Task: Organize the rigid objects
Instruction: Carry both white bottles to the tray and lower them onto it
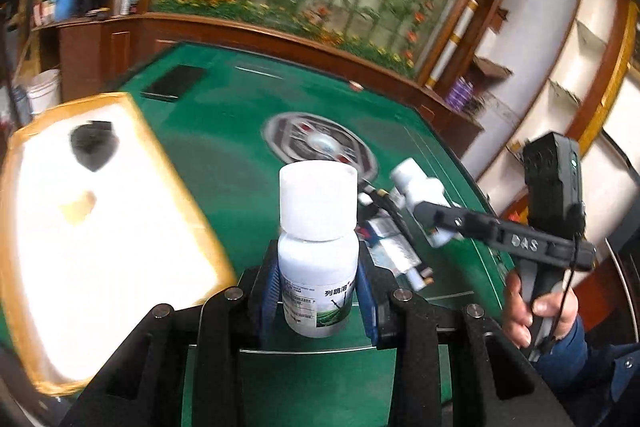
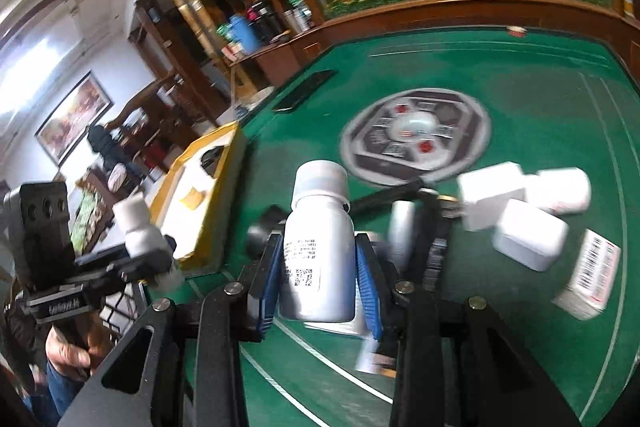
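Both tongs pinching: left tongs [image 1: 318,291] on labelled bottle [image 1: 318,267], right tongs [image 2: 320,279] on barcode bottle [image 2: 318,247]; yellow box [image 1: 100,227] near-empty, white boxes [image 2: 528,235] on bench [image 1: 224,147] left

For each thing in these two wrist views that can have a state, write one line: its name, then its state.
Left gripper: shut on a capped white bottle, held upright.
Right gripper: shut on a second capped white bottle, upright.
Yellow-rimmed box: open, white inside.
White blocks: loose on the green table.
Barcoded carton: lying on the table.
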Available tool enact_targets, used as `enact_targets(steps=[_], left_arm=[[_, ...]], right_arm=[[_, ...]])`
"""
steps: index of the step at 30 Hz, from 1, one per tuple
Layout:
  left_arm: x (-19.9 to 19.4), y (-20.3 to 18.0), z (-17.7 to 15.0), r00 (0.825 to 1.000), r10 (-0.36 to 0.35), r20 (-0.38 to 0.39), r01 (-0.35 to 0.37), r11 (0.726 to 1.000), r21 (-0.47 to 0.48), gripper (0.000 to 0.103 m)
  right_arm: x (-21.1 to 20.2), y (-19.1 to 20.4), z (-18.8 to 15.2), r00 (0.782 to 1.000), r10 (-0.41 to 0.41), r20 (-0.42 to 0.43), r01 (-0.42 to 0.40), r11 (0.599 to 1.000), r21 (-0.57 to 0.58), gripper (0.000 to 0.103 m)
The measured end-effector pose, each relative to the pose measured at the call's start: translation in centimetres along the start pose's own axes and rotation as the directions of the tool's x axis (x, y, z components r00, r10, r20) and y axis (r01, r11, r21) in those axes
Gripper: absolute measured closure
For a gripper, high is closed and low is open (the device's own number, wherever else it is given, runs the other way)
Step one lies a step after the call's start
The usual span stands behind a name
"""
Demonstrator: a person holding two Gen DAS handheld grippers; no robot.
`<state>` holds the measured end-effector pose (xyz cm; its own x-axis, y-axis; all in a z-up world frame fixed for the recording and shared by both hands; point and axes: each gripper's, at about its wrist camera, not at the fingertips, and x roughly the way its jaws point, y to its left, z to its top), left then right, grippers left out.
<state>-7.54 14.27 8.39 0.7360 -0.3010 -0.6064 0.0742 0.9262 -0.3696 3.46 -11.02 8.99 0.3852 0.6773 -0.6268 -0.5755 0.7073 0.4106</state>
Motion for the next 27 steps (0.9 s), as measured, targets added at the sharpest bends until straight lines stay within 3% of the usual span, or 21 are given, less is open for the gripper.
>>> enact_targets(steps=[11, 18, 27], left_arm=[[-4.8, 9.4, 1.3, 0.99, 0.119, 0.072, -0.109, 0.986, -0.126, 0.067], [-3.7, 15.6, 2.7, 0.979, 0.205, 0.023, -0.196, 0.959, -0.203, 0.067], [-0.4, 20.3, 4.0, 0.969, 0.235, -0.077, -0.247, 0.929, -0.276, 0.067]], right_arm=[[6.2, 10.9, 2.3, 0.988, 0.099, -0.119, -0.118, 0.979, -0.167, 0.069], [11.6, 15.0, 3.3, 0.979, 0.084, -0.188, -0.123, 0.97, -0.208, 0.069], [17.8, 17.5, 4.0, 0.964, -0.004, -0.266, -0.071, 0.959, -0.274, 0.069]])
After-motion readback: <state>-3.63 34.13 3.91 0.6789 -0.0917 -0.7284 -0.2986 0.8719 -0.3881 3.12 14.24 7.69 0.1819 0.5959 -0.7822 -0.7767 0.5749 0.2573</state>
